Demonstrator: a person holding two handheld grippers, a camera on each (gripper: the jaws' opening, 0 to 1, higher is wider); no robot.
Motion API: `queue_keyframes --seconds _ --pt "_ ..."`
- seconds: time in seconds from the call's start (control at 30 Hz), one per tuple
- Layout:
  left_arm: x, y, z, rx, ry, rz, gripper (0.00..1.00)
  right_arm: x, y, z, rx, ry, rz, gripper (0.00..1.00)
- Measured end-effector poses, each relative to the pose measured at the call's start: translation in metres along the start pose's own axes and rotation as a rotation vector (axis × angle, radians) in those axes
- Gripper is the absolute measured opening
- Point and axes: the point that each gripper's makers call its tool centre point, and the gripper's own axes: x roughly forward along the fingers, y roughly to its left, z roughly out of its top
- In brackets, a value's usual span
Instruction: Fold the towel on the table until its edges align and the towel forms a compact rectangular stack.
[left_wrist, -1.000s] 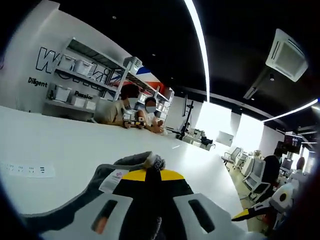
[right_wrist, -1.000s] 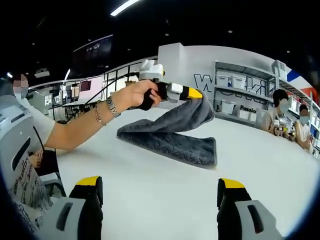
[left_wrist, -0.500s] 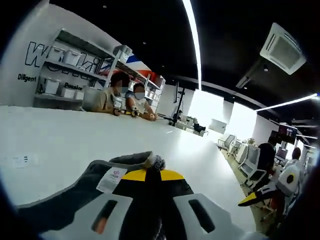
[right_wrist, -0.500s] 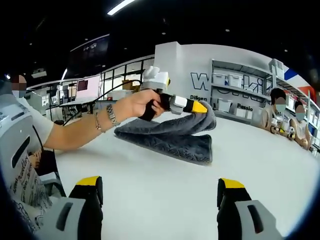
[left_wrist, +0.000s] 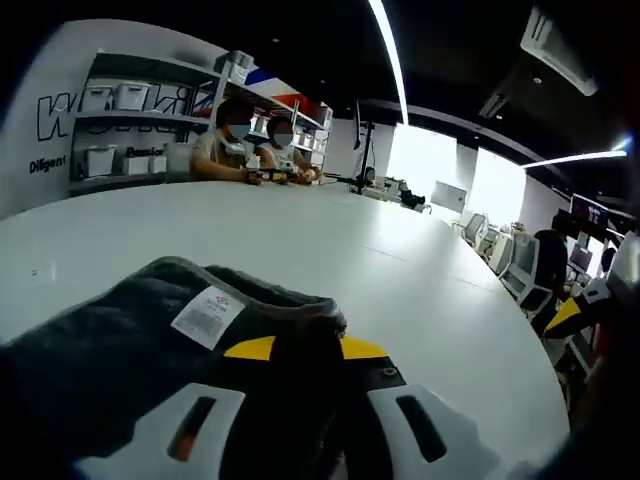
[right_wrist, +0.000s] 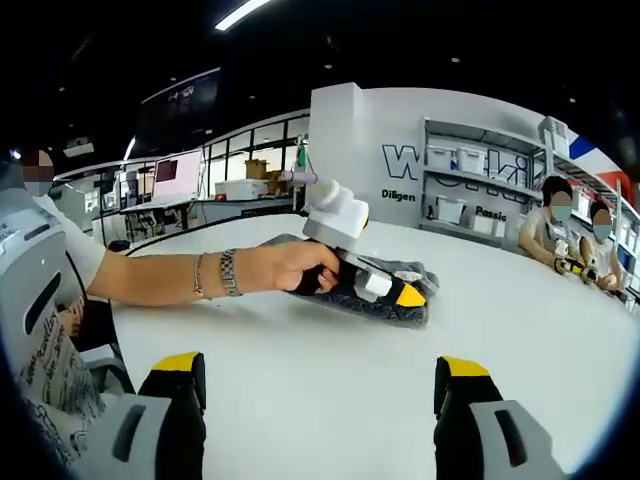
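A dark grey towel (left_wrist: 110, 340) with a white label (left_wrist: 205, 315) lies on the white table (left_wrist: 400, 260). My left gripper (left_wrist: 297, 348) is shut on the towel's edge, with cloth bunched between its yellow tips. In the right gripper view, a hand holds the left gripper (right_wrist: 408, 297) low, pressing that edge down onto the folded towel (right_wrist: 405, 270), which lies flat in layers. My right gripper (right_wrist: 320, 400) stands open well short of the towel, above bare table (right_wrist: 330, 370), with nothing between its fingers. Its yellow tip (left_wrist: 560, 315) shows at the right edge of the left gripper view.
Two people (left_wrist: 250, 140) sit at the table's far end, in front of wall shelves with bins (right_wrist: 460, 190). A person's arm (right_wrist: 170, 280) reaches in from the left. Office chairs (left_wrist: 515, 280) stand beyond the table's right edge.
The left gripper has come down with the lifted towel edge, laying it over the lower layer; the raised fold is now flat. My right gripper has stayed put.
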Motion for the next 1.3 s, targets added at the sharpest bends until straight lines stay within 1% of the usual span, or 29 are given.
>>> queue_keyframes --seconds 0.07,0.17,0.27,0.3,0.33,0.4,0.43,0.47,0.5,0.57,0.6,0.7,0.77,0.8,0.87,0.97,1.1,1.13,1.27,1.3 --pt "-0.006 -0.005 0.002 -0.021 0.004 -0.028 0.3 0.0 0.0 0.0 0.001 0.0 -0.002 0.99" --pt "-0.015 -0.009 0.006 -0.035 0.005 -0.047 0.4 0.001 0.002 0.001 0.001 -0.002 0.0 0.99" --pt "-0.027 -0.012 0.013 -0.039 -0.01 -0.063 0.53 0.004 0.005 0.003 0.0 -0.004 0.006 0.99" --pt "-0.031 -0.013 0.016 -0.046 -0.025 -0.069 0.58 0.006 0.007 0.003 -0.002 -0.004 0.01 0.99" --pt "-0.036 -0.014 0.02 -0.052 -0.04 -0.076 0.61 0.006 0.008 0.004 -0.003 -0.004 0.012 0.99" --pt "-0.05 -0.017 0.03 -0.049 -0.077 -0.098 0.65 0.009 0.011 0.005 -0.006 -0.002 0.02 0.99" --pt "-0.053 -0.017 0.031 -0.046 -0.084 -0.101 0.66 0.009 0.011 0.005 -0.006 -0.002 0.021 0.99" --pt "-0.064 -0.021 0.041 -0.039 -0.133 -0.13 0.68 0.011 0.012 0.006 -0.009 -0.002 0.025 0.99" --pt "-0.072 -0.022 0.044 -0.049 -0.149 -0.143 0.71 0.011 0.013 0.007 -0.011 -0.002 0.028 0.99" --pt "-0.087 -0.017 0.05 -0.074 -0.187 -0.142 0.78 0.013 0.015 0.009 -0.017 -0.005 0.032 0.99" --pt "-0.094 -0.011 0.052 -0.075 -0.191 -0.138 0.8 0.013 0.015 0.011 -0.02 -0.008 0.033 0.99" --pt "-0.112 -0.002 0.051 -0.058 -0.191 -0.101 0.84 0.016 0.018 0.015 -0.026 -0.018 0.041 0.99" --pt "-0.123 0.002 0.047 -0.045 -0.18 -0.09 0.89 0.017 0.02 0.017 -0.031 -0.02 0.045 0.99" --pt "-0.131 0.009 0.044 -0.054 -0.172 -0.074 0.91 0.019 0.022 0.018 -0.036 -0.022 0.053 0.99" --pt "-0.142 0.016 0.041 -0.069 -0.172 -0.054 0.94 0.02 0.024 0.019 -0.041 -0.026 0.057 0.99" --pt "-0.156 0.024 0.037 -0.058 -0.17 -0.026 0.99 0.02 0.026 0.022 -0.044 -0.033 0.062 0.99" --pt "-0.181 0.027 0.028 -0.014 -0.138 -0.009 1.0 0.021 0.026 0.021 -0.041 -0.033 0.066 0.99" --pt "-0.19 0.028 0.025 -0.004 -0.133 0.004 1.0 0.022 0.025 0.021 -0.041 -0.028 0.065 0.99" --pt "-0.221 0.032 0.022 0.028 -0.143 0.035 1.0 0.025 0.025 0.021 -0.047 -0.022 0.069 0.99" --pt "-0.225 0.033 0.021 0.032 -0.145 0.039 1.0 0.027 0.025 0.022 -0.049 -0.022 0.07 0.99"
